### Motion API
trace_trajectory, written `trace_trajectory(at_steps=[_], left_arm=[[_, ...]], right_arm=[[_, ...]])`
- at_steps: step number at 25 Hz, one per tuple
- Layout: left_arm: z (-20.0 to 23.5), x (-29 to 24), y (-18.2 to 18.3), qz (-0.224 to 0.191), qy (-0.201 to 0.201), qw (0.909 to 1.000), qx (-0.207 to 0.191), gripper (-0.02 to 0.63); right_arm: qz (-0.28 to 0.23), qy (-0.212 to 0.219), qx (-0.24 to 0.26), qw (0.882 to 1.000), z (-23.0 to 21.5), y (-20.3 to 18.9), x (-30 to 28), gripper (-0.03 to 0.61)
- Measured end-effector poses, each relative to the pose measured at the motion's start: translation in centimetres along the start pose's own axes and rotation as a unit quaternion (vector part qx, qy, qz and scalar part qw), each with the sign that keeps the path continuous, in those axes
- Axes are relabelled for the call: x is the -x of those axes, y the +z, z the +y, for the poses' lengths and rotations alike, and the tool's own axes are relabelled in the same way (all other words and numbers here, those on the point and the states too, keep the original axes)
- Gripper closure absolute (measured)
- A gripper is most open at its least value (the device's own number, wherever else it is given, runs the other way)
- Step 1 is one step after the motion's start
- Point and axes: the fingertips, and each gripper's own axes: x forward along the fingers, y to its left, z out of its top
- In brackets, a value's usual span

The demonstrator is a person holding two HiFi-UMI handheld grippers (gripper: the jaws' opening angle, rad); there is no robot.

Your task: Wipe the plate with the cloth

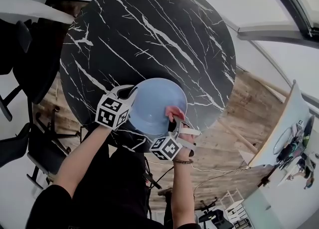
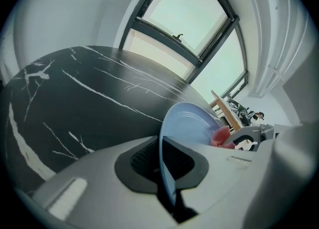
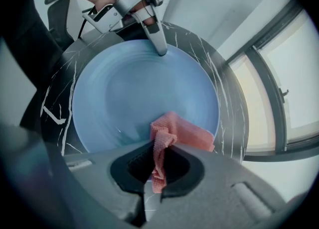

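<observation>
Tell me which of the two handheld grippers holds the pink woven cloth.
The right gripper, pinching the pink woven cloth over the round blue plate; the left gripper clamps that plate's rim instead.

In the head view, the plate's (image 1: 158, 104) left rim is tucked behind the left claw (image 1: 131, 93), and the cloth (image 1: 175, 111) is mostly buried under the right claw (image 1: 175, 122). The clutter (image 1: 294, 151) on the far white table (image 1: 279, 123) is way too tiny to make out.

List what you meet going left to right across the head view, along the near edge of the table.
left hand-held gripper → plate → cloth
</observation>
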Motion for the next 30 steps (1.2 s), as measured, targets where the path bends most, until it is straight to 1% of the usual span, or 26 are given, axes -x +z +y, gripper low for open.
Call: trace_trajectory(at_steps=[6, 10, 13, 21, 30], left_arm=[[0.1, 0.3, -0.5, -0.002, 0.002, 0.9996, 0.028, 0.592], [0.1, 0.3, -0.5, -0.004, 0.003, 0.9993, 0.036, 0.592], [0.2, 0.3, -0.4, -0.007, 0.003, 0.9989, 0.046, 0.589], [0.2, 0.3, -0.4, -0.011, 0.001, 0.9984, 0.055, 0.588], [0.4, 0.3, -0.4, -0.015, 0.005, 0.9984, 0.055, 0.588]], right_arm=[[-0.011, 0.033, -0.021, 0.999, 1.8, 0.0, 0.2, 0.563], [-0.018, 0.039, -0.021, 0.999, 2.8, 0.1, 0.4, 0.563], [-0.018, 0.053, -0.023, 0.998, 3.7, 0.4, 0.6, 0.563], [-0.023, 0.068, -0.029, 0.997, 5.3, 1.0, 1.0, 0.563], [-0.036, 0.084, -0.032, 0.995, 6.7, 2.1, 1.4, 0.563]])
